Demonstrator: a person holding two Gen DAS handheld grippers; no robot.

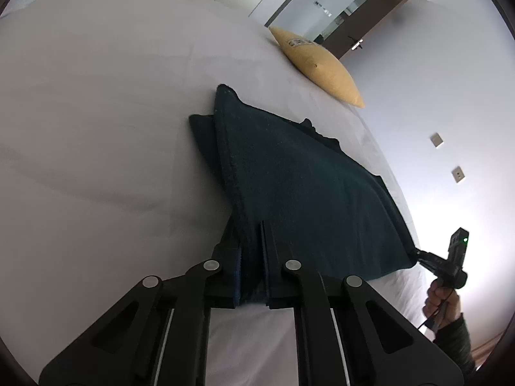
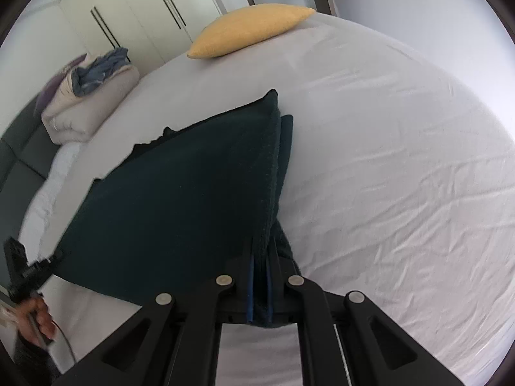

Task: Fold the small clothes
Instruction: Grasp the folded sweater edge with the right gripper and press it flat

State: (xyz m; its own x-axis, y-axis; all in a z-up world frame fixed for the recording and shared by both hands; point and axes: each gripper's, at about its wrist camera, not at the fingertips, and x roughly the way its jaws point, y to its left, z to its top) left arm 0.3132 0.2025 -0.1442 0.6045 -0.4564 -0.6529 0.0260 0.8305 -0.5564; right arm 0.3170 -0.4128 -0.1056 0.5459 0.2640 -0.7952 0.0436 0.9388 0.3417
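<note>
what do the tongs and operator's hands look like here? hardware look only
Both tongs, left and right, are matte black linkage frames with round silver pivot pins, triangular cutouts and blue finger pads. Seen from the opposite camera, each is a black pistol-grip unit; the right one shows a green LED. Bare hands, dark grey sleeve, and a thin black cable trailing from the left handle.

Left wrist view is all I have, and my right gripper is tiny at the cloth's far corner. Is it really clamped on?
Observer: Yes. In the right wrist view, the right gripper is shut on the dark green cloth, with a bunched edge pinched between its blue pads.
Operator: Anything on the bed I'm missing?
Observer: A blue garment lies on a folded pale duvet beyond the cloth, by the wardrobe.
</note>
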